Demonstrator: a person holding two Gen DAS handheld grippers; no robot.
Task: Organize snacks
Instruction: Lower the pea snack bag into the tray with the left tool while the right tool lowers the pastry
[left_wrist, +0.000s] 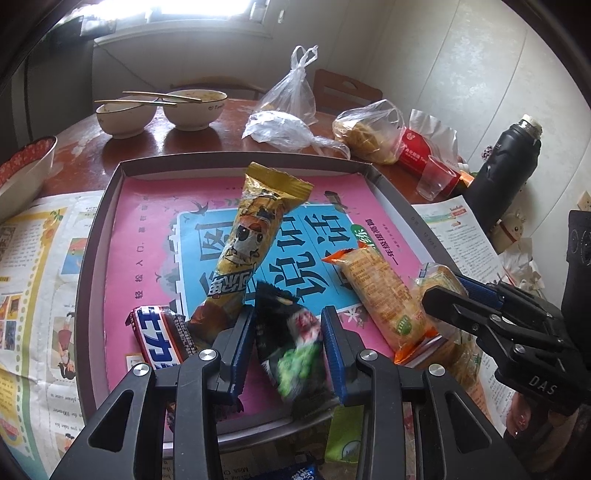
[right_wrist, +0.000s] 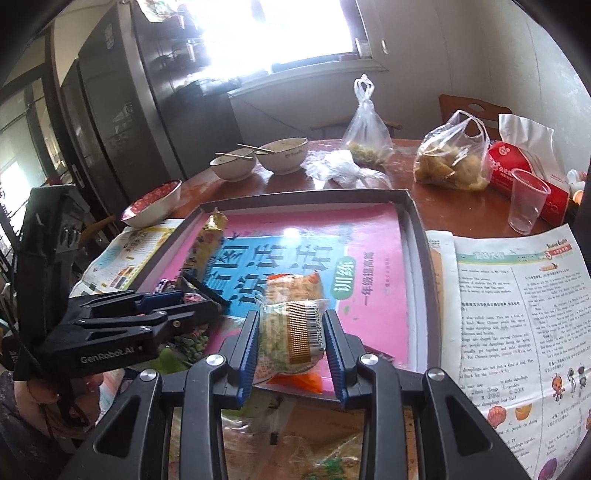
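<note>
A grey tray (left_wrist: 96, 236) lined with a pink book holds snacks: a long yellow pack (left_wrist: 251, 236), a blue-white bar (left_wrist: 159, 336) and an orange pack (left_wrist: 384, 295). My left gripper (left_wrist: 288, 332) is shut on a black-and-green snack pack (left_wrist: 295, 350) over the tray's near edge. My right gripper (right_wrist: 291, 332) is shut on a clear-wrapped cake with a barcode (right_wrist: 291, 332), above the orange pack (right_wrist: 295, 286) in the tray (right_wrist: 421, 236). In the left wrist view the right gripper (left_wrist: 447, 291) shows at the tray's right side.
Newspapers (right_wrist: 517, 314) lie on both sides of the tray. Behind it stand two bowls with chopsticks (left_wrist: 162, 107), plastic bags (left_wrist: 291, 107), a plastic cup (right_wrist: 526, 199), a red tissue pack (right_wrist: 517, 173) and a black flask (left_wrist: 509, 173). More snacks (left_wrist: 343, 435) lie below the tray's near edge.
</note>
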